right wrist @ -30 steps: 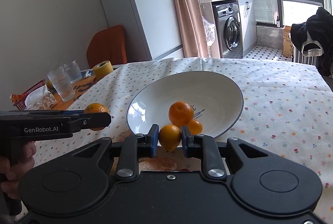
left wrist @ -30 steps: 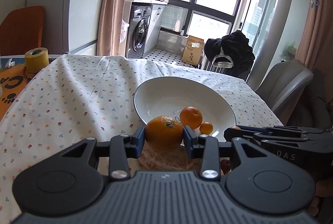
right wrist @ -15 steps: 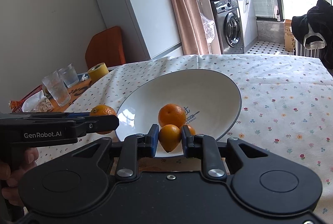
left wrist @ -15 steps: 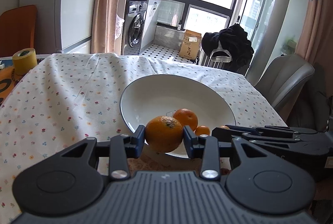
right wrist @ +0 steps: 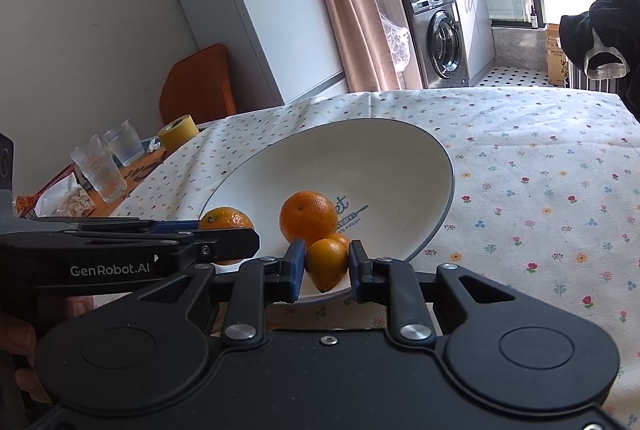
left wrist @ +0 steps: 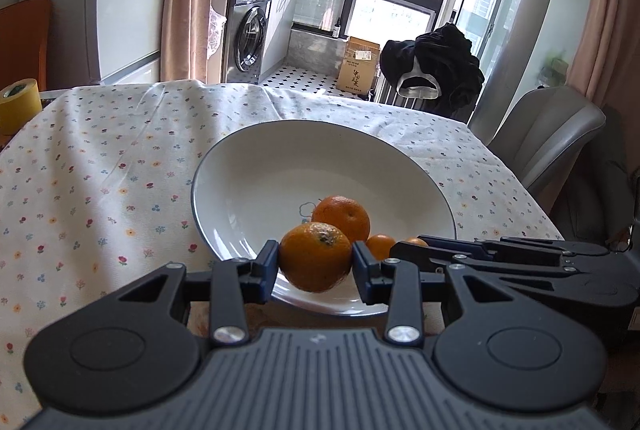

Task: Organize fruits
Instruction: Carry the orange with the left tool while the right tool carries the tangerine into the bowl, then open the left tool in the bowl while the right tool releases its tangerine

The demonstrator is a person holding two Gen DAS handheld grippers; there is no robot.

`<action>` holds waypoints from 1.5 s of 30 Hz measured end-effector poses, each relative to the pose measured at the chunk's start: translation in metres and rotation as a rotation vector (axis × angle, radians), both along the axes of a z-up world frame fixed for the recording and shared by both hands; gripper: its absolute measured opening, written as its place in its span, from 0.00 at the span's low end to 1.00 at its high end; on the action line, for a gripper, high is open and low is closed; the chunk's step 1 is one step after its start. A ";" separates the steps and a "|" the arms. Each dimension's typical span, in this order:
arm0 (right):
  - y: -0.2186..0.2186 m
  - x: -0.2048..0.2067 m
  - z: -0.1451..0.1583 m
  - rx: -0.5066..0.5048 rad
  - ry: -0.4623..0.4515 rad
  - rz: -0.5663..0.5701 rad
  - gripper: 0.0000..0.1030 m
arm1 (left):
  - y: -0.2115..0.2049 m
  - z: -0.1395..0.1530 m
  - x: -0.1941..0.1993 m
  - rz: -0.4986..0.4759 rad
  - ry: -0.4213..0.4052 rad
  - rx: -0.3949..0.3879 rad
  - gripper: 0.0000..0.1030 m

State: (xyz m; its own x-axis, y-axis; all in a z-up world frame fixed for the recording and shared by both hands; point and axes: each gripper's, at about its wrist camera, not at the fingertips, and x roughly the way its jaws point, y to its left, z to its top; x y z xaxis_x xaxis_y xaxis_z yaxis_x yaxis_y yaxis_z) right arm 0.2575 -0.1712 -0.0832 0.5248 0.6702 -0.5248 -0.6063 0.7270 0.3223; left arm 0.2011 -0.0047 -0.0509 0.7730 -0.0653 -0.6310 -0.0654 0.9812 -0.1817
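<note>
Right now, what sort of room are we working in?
Likely a home dining area beside a laundry and kitchen nook: a table with a floral tablecloth, a washing machine under a counter, and a white bowl of oranges.

"GenRobot.AI" in white on side of left gripper [right wrist: 230, 244], seen from right wrist view. Inside white bowl [right wrist: 400, 158]: dark print, partly hidden by an orange [right wrist: 308, 216], legible bits "et" & "FRESH". Cardboard box [left wrist: 357, 70] on floor has dark print, too small to read
</note>
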 end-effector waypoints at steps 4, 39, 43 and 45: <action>0.003 0.001 -0.001 -0.007 0.000 0.003 0.21 | -0.001 -0.007 0.007 -0.008 0.027 -0.016 0.37; -0.007 -0.037 0.023 -0.030 -0.052 -0.058 0.49 | 0.018 0.020 -0.041 0.054 -0.014 -0.037 0.72; -0.010 -0.048 0.029 -0.027 -0.068 -0.063 0.55 | 0.018 0.025 -0.054 0.064 -0.022 -0.034 0.81; -0.012 -0.052 0.032 -0.019 -0.064 -0.062 0.59 | 0.019 0.026 -0.060 0.072 -0.014 -0.039 0.84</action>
